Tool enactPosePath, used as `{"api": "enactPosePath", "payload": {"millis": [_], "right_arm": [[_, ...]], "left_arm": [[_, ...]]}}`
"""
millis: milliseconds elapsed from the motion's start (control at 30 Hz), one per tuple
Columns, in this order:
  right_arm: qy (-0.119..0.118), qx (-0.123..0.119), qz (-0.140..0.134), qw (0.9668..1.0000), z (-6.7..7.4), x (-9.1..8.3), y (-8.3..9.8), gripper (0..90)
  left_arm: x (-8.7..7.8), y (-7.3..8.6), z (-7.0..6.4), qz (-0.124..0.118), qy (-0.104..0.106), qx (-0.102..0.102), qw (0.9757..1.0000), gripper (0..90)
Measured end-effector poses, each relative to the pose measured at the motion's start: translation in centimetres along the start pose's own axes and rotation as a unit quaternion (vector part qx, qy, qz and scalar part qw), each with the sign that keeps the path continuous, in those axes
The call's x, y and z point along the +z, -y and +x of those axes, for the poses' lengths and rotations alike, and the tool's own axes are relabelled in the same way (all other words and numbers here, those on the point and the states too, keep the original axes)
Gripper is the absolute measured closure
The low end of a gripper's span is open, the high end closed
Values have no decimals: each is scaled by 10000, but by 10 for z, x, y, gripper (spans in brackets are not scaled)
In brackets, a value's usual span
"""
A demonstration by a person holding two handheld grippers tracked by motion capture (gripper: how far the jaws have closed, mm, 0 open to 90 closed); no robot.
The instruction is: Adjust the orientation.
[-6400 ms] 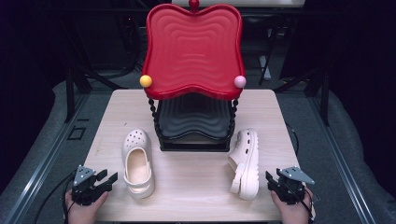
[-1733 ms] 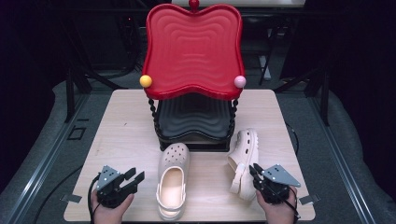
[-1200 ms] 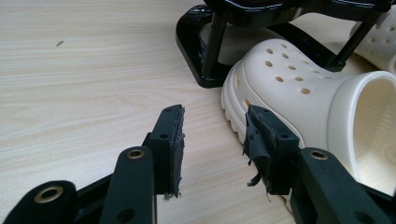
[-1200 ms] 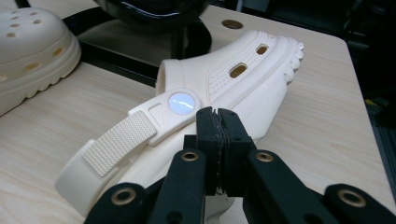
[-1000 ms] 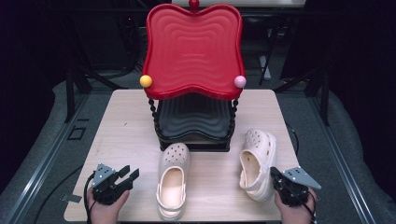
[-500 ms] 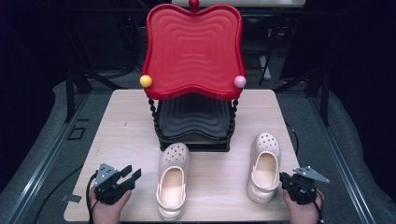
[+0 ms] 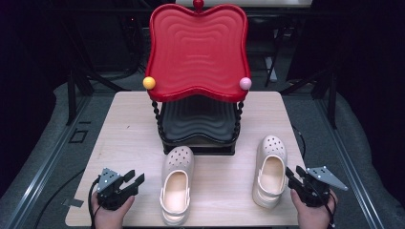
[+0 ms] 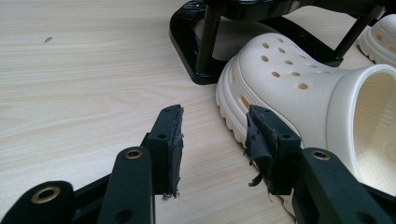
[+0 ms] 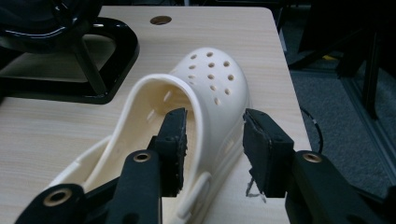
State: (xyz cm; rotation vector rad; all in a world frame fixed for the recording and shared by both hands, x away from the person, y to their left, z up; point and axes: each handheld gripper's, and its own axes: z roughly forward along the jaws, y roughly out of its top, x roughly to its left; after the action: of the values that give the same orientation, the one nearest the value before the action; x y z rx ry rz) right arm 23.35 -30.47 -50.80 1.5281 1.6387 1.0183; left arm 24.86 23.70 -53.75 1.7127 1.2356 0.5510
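Left tongs (image 7: 130,180): standing open, gripping nothing, beside left clog (image 7: 177,188).
Right tongs (image 7: 295,177): just opening, straddling right clog (image 7: 270,169) wall, not pressing.

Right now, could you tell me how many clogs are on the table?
2: one clog in front of the black stand, the other clog right of it.

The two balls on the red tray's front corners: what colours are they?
The left ball is orange-yellow, the right ball pink; clearest in the high view.
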Motion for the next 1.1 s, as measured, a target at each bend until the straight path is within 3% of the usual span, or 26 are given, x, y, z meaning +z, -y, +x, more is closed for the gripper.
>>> {"api": "enactPosePath", "payload": {"millis": [100,167,233,300,467,600,667,933,1100], "right_arm": [[-50,-110,36,9999,7,6,-4,581],[42,-300,162,9994,12,18,-7,570],[82,-343,184,9992,14,22,-7,568],[282,-523,321,9977,18,35,-3,568],[433,-520,580,9960,18,49,6,623],[431,-485,576,9962,15,51,6,690],[384,-278,547,9974,11,52,5,728],[507,-405,620,9960,13,45,2,820],[474,-328,566,9967,13,39,1,840]], "left_arm": [[0,0,1,2,7,-4,10000,560],[0,0,1,6,9,-6,10000,560],[0,0,1,-1,4,-22,10000,560],[1,1,1,-7,6,-43,10000,560],[2,2,3,13,25,-126,9999,560],[2,2,4,7,16,-141,9999,560],[2,2,4,40,14,-132,9999,560],[2,2,4,58,42,-117,9999,560],[2,2,4,55,42,-127,9999,560]]}}
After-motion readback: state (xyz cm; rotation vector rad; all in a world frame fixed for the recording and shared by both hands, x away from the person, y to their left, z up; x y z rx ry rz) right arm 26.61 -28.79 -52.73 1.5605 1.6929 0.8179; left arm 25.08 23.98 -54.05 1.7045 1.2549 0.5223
